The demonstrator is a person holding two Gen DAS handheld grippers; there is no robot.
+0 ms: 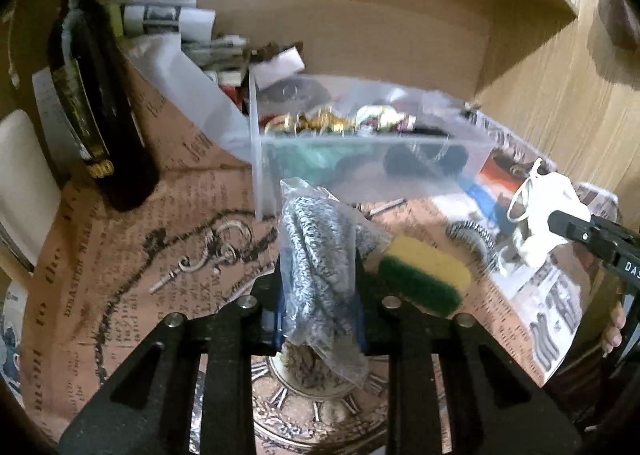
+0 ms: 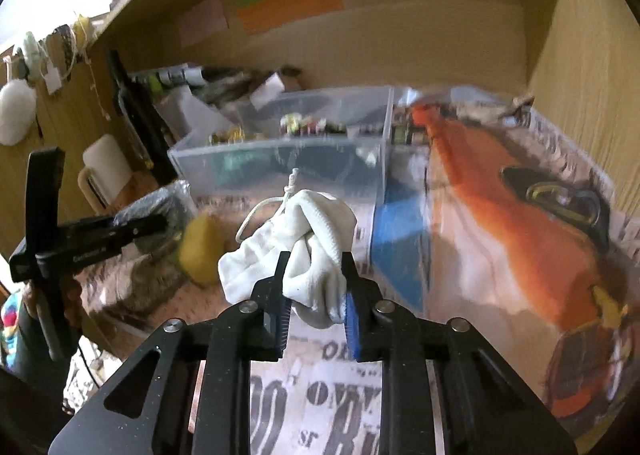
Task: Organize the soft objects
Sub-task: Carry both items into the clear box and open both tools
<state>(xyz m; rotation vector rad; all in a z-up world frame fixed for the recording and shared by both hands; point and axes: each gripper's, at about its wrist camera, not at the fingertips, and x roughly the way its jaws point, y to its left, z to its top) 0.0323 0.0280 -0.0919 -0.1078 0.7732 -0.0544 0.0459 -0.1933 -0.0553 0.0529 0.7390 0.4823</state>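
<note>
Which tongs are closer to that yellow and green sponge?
Left. The left tongs, holding a bagged grey cloth, sit right beside the sponge; the right tongs, holding a white cloth, are farther off.

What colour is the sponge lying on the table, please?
The sponge is yellow with a green scouring side, clearest in the left wrist view.
</note>
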